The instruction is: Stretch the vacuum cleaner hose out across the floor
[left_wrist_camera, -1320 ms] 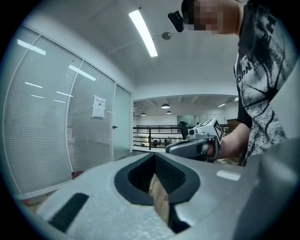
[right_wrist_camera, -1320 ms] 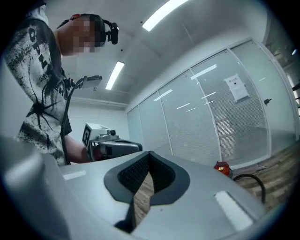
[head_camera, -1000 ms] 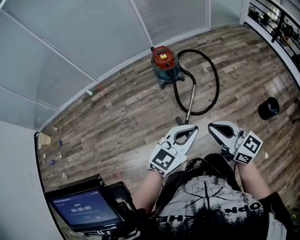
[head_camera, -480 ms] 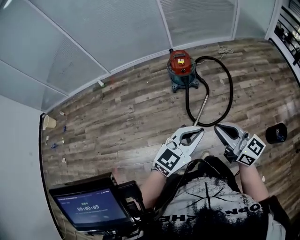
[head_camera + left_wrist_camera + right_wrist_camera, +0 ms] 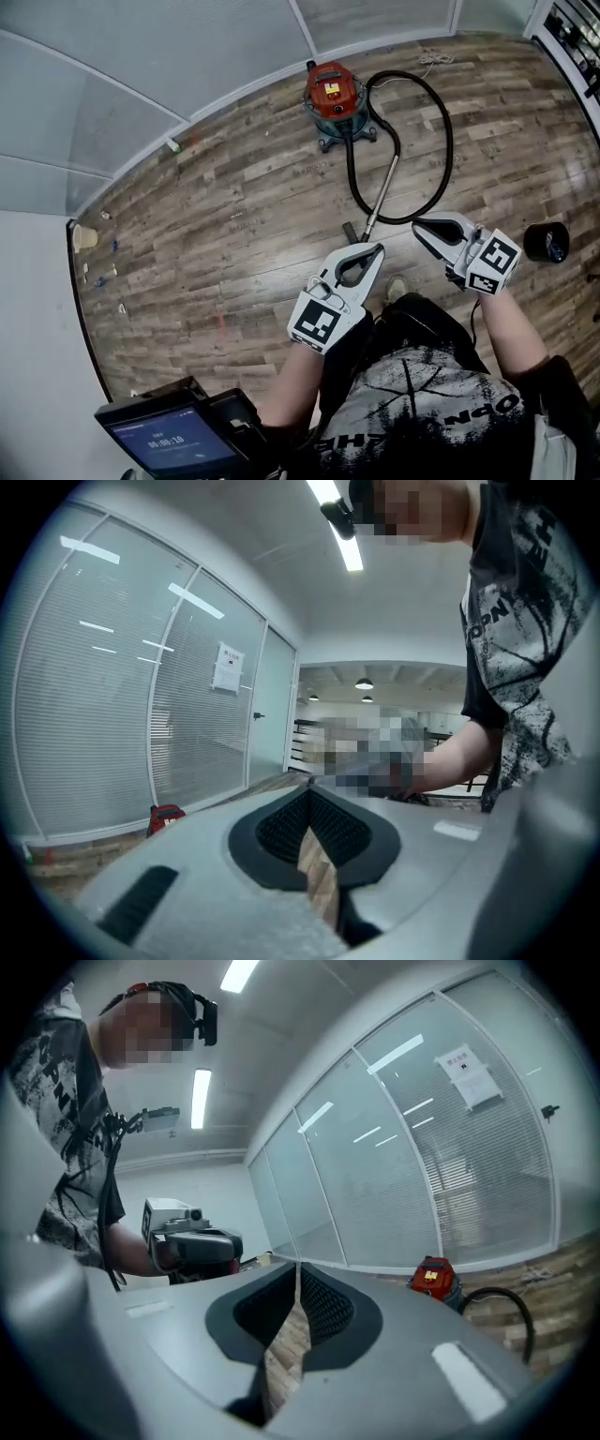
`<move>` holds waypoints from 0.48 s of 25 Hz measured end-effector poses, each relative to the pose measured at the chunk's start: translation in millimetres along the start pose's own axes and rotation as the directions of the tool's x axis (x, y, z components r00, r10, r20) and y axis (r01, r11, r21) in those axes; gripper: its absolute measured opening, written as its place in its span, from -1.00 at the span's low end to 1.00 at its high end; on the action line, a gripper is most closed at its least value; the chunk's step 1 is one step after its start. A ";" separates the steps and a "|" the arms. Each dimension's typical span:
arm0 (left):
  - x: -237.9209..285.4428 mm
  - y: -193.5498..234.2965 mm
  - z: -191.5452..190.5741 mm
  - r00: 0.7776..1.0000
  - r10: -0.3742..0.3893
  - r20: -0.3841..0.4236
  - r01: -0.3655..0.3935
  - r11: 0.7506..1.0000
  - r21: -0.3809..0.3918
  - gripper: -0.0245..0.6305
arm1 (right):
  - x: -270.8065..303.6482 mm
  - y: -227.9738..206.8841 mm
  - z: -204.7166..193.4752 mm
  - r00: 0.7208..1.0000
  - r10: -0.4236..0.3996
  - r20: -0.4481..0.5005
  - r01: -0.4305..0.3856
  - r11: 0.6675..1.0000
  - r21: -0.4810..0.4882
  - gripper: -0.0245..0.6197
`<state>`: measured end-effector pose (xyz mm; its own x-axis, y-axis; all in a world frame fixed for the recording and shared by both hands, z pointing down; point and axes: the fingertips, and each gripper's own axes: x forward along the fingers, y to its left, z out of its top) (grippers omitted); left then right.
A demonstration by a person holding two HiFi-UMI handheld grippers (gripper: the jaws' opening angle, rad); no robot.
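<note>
Hose (image 5: pixel 450 141) lies looped by the vacuum cleaner (image 5: pixel 333 94), untouched.
My left gripper (image 5: pixel 377 249) is clenched empty; my right gripper (image 5: pixel 419 225) has just been opening slightly, nothing between its jaws, likely readying for the wand (image 5: pixel 382 192).

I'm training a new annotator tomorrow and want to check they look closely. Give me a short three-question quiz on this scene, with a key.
1. True or false: the hose already lies straight across the floor.
2. What is between the jaws of the left hand-held gripper? A. the hose B. nothing C. a cloth
3. Fill in: the vacuum cleaner has a ___ top.
Key: 1. False: it curves round in a loop. 2. B: the jaws are shut, with nothing between them. 3. red.
</note>
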<state>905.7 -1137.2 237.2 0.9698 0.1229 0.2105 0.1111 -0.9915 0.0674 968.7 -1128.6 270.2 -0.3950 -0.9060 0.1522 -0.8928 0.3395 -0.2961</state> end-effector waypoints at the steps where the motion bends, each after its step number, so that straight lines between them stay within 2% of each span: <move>1: -3.6 -1.2 -3.4 1.000 -0.001 0.002 0.001 1.000 0.004 -0.92 | 0.9 -1.7 -6.8 1.000 -0.012 -0.019 0.012 1.000 0.002 -0.84; 3: -4.0 12.0 -14.3 1.000 0.000 0.003 0.000 1.000 -0.016 -0.92 | 11.8 -18.0 -24.0 0.997 -0.038 -0.060 0.039 0.999 0.009 -0.82; 8: 17.4 79.9 -43.6 1.000 -0.007 0.024 0.009 0.998 -0.065 -0.92 | 55.0 -88.9 -82.5 0.979 -0.105 -0.174 0.116 0.992 0.054 -0.67; 10: 18.5 99.0 -54.9 0.999 -0.040 0.011 0.040 0.999 -0.018 -0.92 | 69.3 -107.5 -109.9 0.968 -0.138 -0.210 0.157 0.985 0.075 -0.59; 12: 15.3 124.1 -73.4 0.995 -0.072 -0.067 0.077 0.993 0.088 -0.92 | 91.4 -127.1 -140.7 0.959 -0.159 -0.234 0.189 0.976 0.109 -0.49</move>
<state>918.5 -1255.3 320.4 0.9427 0.1962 0.2697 0.2044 -0.9789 -0.0022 1015.7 -1219.0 454.4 -0.2876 -0.8637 0.4140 -0.9221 0.1329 -0.3634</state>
